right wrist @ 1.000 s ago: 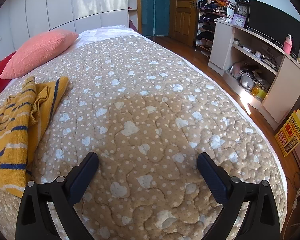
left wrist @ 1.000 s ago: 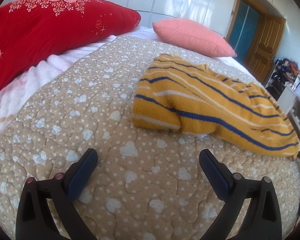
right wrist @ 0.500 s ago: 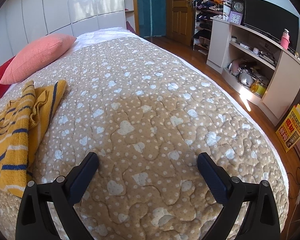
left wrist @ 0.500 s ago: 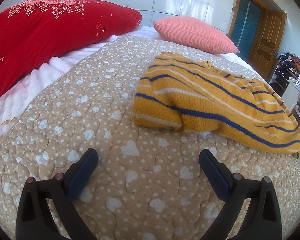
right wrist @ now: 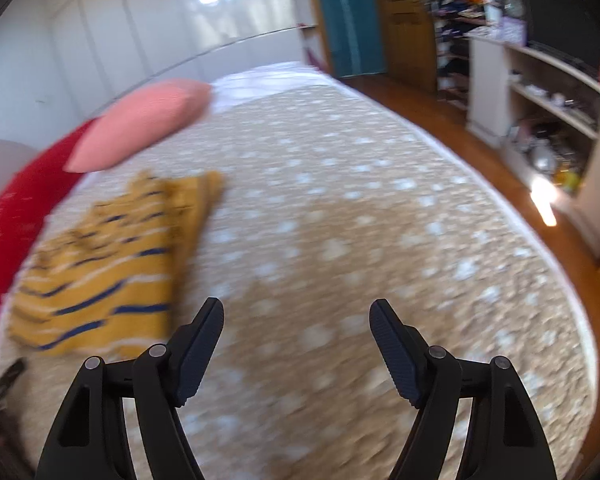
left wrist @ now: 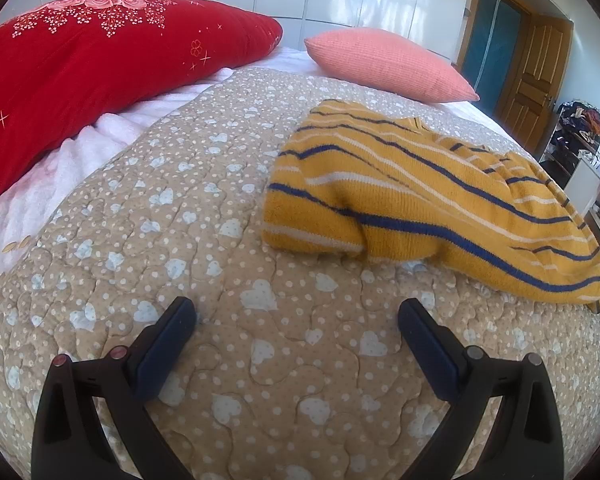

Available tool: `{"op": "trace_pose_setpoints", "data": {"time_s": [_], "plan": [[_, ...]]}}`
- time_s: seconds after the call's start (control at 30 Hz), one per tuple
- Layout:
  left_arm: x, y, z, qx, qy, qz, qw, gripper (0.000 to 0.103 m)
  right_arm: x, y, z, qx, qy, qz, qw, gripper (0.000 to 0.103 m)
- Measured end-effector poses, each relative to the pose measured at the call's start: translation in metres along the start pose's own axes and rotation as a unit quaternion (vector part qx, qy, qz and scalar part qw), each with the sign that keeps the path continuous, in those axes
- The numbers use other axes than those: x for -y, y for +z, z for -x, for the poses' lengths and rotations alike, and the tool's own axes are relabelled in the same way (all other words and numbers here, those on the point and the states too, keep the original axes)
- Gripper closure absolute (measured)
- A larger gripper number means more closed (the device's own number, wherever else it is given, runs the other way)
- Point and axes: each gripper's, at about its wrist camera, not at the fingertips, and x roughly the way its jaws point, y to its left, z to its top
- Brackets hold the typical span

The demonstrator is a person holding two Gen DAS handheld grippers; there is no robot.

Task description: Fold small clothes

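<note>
- Since the earlier frame, the right wrist view has swung and blurred; the yellow striped sweater (right wrist: 104, 264) now sits further into the left half of that picture.
- Right gripper (right wrist: 296, 320): jaws closing, only tan quilt (right wrist: 340, 240) between them.
- Left gripper (left wrist: 296, 320): fingers spread wide, holding nothing, low centre of its frame.
- Sweater (left wrist: 428, 204) lies roughly folded right of centre, apart from the fingers.
- Red pillow (left wrist: 100, 60) upper left, pink pillow (left wrist: 384, 64) top centre, behind the sweater.
- Shelf unit (right wrist: 540, 92) upper right, beside the bed.
</note>
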Motion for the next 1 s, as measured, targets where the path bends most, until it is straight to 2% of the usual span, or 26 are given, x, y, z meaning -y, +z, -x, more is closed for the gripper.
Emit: {"op": "trace_pose_setpoints", "data": {"time_s": [0.03, 0.1, 0.13, 0.2, 0.27, 0.33, 0.4, 0.47, 0.5, 0.6, 0.67, 0.77, 0.83, 0.87, 0.9, 0.93, 0.97, 1.0], "plan": [[-0.001, 0.0, -0.001, 0.0, 0.0, 0.0, 1.0, 0.002, -0.01, -0.004, 0.001, -0.007, 0.027, 0.007, 1.0, 0.024], [-0.001, 0.0, 0.0, 0.0, 0.0, 0.0, 1.0, 0.002, -0.024, -0.009, -0.003, -0.015, 0.049, 0.022, 0.998, 0.029], [0.0, 0.0, 0.001, 0.0, 0.0, 0.0, 1.0, 0.002, -0.033, -0.01, -0.008, -0.021, 0.057, 0.031, 0.998, 0.032], [0.001, 0.0, -0.002, -0.005, -0.003, 0.0, 1.0, 0.001, -0.046, -0.011, -0.02, -0.031, 0.063, 0.039, 0.997, 0.046], [-0.004, 0.002, -0.002, -0.023, -0.018, -0.002, 0.9996, 0.001, -0.055, -0.01, -0.031, -0.042, 0.066, 0.033, 0.996, 0.051], [-0.016, 0.009, 0.002, -0.037, -0.047, 0.003, 0.9982, 0.001, -0.06, -0.007, -0.033, -0.042, 0.068, 0.02, 0.997, 0.051], [-0.029, 0.017, 0.007, -0.046, -0.099, 0.027, 0.9936, 0.001, -0.063, -0.006, -0.027, -0.036, 0.073, 0.015, 0.997, 0.051], [-0.042, 0.027, 0.004, -0.06, -0.146, 0.06, 0.9856, 0.001, -0.064, -0.009, -0.013, -0.029, 0.099, 0.005, 0.995, 0.051], [-0.049, 0.035, -0.003, -0.069, -0.174, 0.081, 0.9791, 0.001, -0.064, -0.013, -0.007, -0.031, 0.125, -0.007, 0.992, 0.046], [-0.053, 0.053, -0.03, -0.097, -0.223, 0.114, 0.9632, 0.001, -0.066, -0.02, -0.013, -0.051, 0.177, -0.032, 0.982, 0.039], [-0.047, 0.064, -0.049, -0.106, -0.229, 0.116, 0.9606, 0.001, -0.072, -0.023, -0.029, -0.07, 0.197, -0.048, 0.977, 0.038], [-0.037, 0.084, -0.067, -0.108, -0.233, 0.121, 0.9588, 0.001, -0.082, -0.013, -0.053, -0.063, 0.187, -0.064, 0.978, 0.037], [-0.03, 0.096, -0.083, -0.122, -0.22, 0.131, 0.9589, 0.001, -0.086, 0.0, -0.074, -0.056, 0.167, -0.082, 0.981, 0.037], [-0.028, 0.099, -0.088, -0.126, -0.206, 0.138, 0.9606, 0.004, -0.087, 0.006, -0.084, -0.054, 0.162, -0.094, 0.981, 0.037], [-0.025, 0.102, -0.089, -0.124, -0.193, 0.138, 0.9636, 0.013, -0.088, 0.01, -0.092, -0.051, 0.159, -0.106, 0.98, 0.039], [-0.021, 0.105, -0.088, -0.125, -0.179, 0.128, 0.9675, 0.05, -0.09, 0.015, -0.099, -0.045, 0.152, -0.119, 0.98, 0.044], [-0.018, 0.106, -0.088, -0.135, -0.184, 0.121, 0.9661, 0.073, -0.089, 0.019, -0.1, -0.044, 0.145, -0.122, 0.981, 0.063], [-0.017, 0.105, -0.086, -0.142, -0.196, 0.121, 0.9626, 0.077, -0.09, 0.021, -0.103, -0.046, 0.144, -0.124, 0.981, 0.073]]}}
